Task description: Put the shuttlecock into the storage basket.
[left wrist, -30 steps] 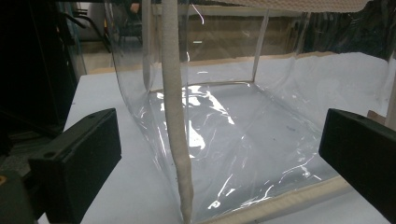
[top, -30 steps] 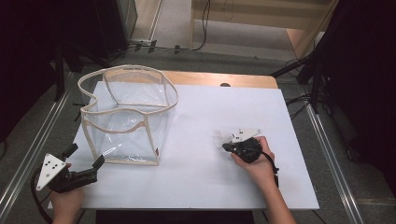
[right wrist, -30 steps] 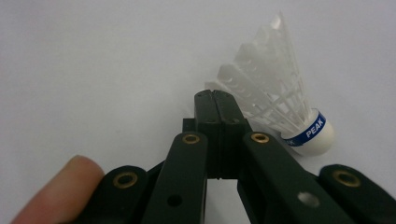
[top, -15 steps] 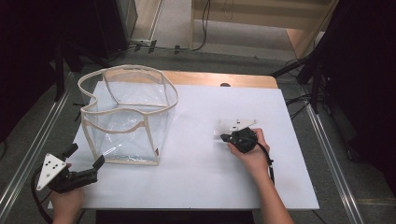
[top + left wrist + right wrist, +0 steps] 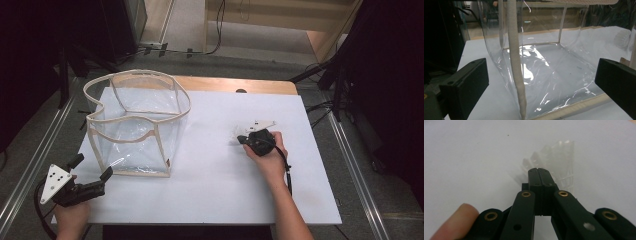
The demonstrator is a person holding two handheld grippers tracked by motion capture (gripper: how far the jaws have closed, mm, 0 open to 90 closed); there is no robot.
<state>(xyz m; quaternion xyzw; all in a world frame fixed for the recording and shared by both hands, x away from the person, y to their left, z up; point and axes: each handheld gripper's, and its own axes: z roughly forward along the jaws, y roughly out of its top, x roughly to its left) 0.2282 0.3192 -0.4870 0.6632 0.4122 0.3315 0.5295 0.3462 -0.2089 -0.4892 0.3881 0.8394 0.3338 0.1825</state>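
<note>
While the right gripper is clamped on a crinkled clear wrapper at mid-table, carrying appears under way; next, transfer into the clear bag is called for, beside the wide-open left gripper

White table top on wooden board, grey floor beyond.

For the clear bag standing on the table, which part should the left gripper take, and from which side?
Probably the bag's cream-trimmed rim on the near wall, coming from the near side. The bag stands upright and open, its clear walls look slack, and the trim is the firmer edge. The open left gripper already faces that wall.
</note>
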